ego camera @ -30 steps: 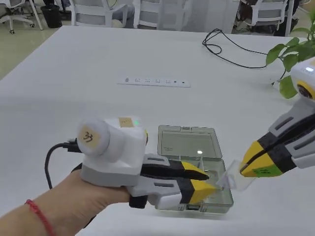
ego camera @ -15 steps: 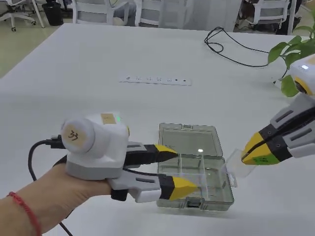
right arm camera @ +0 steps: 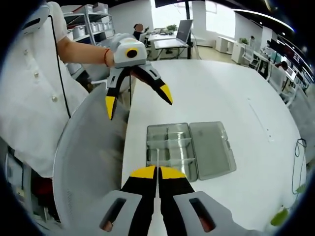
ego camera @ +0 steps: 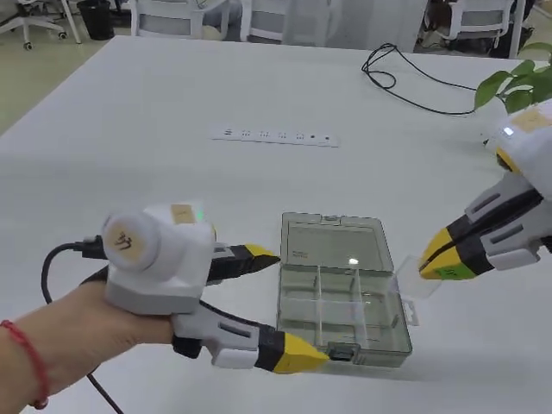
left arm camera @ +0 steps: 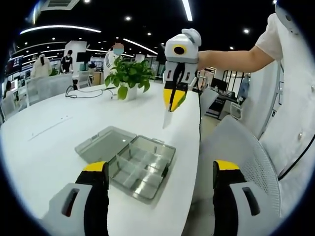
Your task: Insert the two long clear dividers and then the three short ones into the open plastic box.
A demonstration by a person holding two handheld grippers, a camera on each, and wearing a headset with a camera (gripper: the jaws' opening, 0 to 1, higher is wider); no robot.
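The right tool (ego camera: 429, 268) has its yellow-tipped jaws pressed together on a clear divider (ego camera: 412, 283), which sticks out past the tips toward the open plastic box (ego camera: 379, 355). In the right gripper view the divider shows edge-on as a thin line ahead of the closed tips, with the box lying just beyond it on the white desk (ego camera: 172, 103). In the left gripper view the divider hangs above the desk with a gap between it and the box.

The left tool (ego camera: 291, 304), held in a hand (ego camera: 95, 323), has its jaws spread wide apart with nothing between them. One tip sits just beside the box's near left corner, and the other is beside the left edge of the lid (ego camera: 335, 240). In the left gripper view the box lies ahead, between the two spread jaws.

The lid lies flat open on the side of the box away from both tools' handles. Inside the base, clear dividers stand upright and split it into compartments; how many I cannot tell.

Well beyond the left tool lies a white power strip (ego camera: 274, 135). Beyond the right tool are a looped black cable (ego camera: 405, 82) and the green leaves of a plant (ego camera: 517, 82).
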